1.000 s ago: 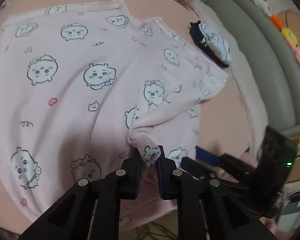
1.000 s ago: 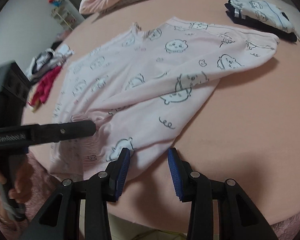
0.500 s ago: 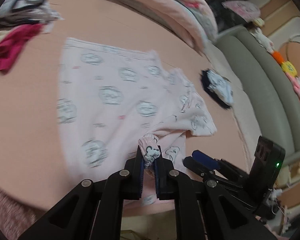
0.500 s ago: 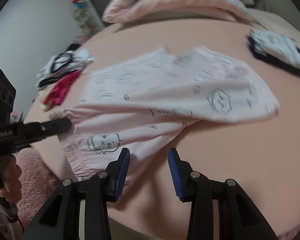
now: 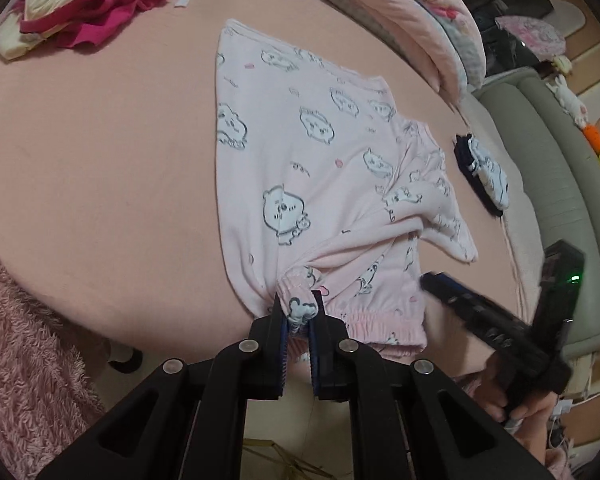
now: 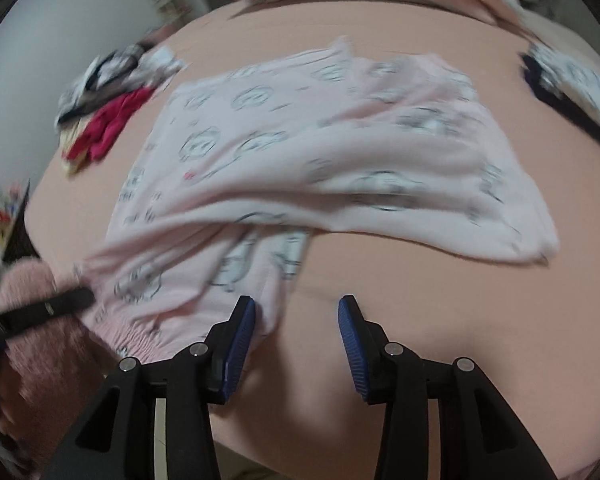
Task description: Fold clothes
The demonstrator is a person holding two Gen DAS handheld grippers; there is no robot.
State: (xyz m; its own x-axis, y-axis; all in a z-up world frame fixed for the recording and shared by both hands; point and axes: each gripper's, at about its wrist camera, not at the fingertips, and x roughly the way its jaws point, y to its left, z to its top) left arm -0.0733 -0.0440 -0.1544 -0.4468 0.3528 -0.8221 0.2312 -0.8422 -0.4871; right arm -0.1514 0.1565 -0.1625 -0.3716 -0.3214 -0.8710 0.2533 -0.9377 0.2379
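I have the left tool [image 5: 299,312] clamped on a bunched cuff of the pink printed garment [image 5: 312,152], right at its fingertips, so that I can drag that part over the rest and make a fold; the cloth runs taut from the pads up and away from me. The garment lies on the bed [image 5: 100,160], spread ahead of both tools, with its gathered waistband just right of the left tool's tips.

The right tool [image 6: 298,320] holds nothing. Its jaws have just been opening wider, and only bare sheet shows between them; the garment's near edge touches or just overlaps its left pad [image 6: 240,336], too blurred for me to tell which. I judge it is lining up to pinch that edge and steady the fold.

Ahead and to the left of the left tool sits a heap of unfolded clothes [image 5: 84,16], well clear. Ahead and right of it rests a folded dark-trimmed piece [image 5: 482,172], near the garment's far sleeve, so a wide swing could nudge it. A rolled quilt [image 5: 412,20] lines the far side.
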